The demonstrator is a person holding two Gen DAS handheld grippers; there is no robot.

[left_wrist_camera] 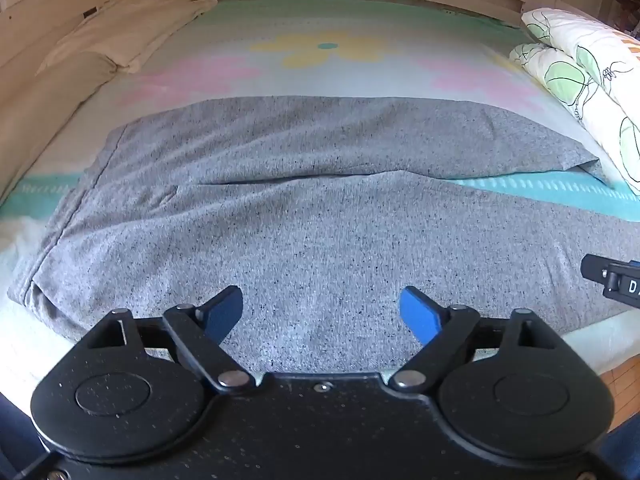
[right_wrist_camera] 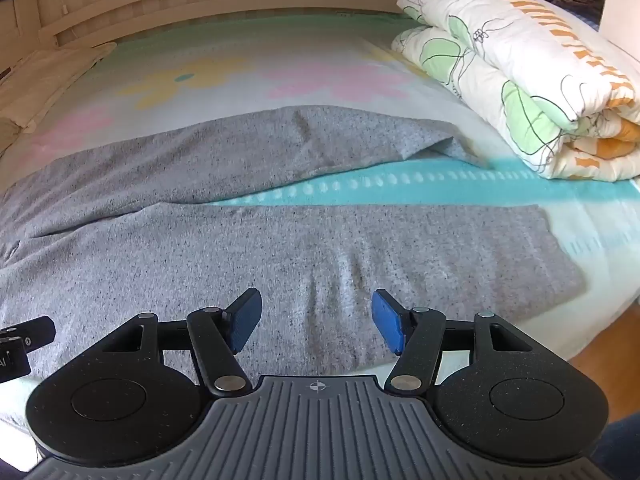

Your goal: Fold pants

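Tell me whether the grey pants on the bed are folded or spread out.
Spread out. The pants lie flat on the bed, both legs apart with a strip of sheet showing between them; no fold made yet.

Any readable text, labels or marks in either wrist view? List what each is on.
"D": white, cut off by the frame edge, on the right tongs seen in the left wrist view.
"AI" or similar: partial white marks on the left tongs in the right wrist view, too cropped to read.
Crosshair symbol, no text: on the right tongs' ribbed plate.
Nothing else readable.
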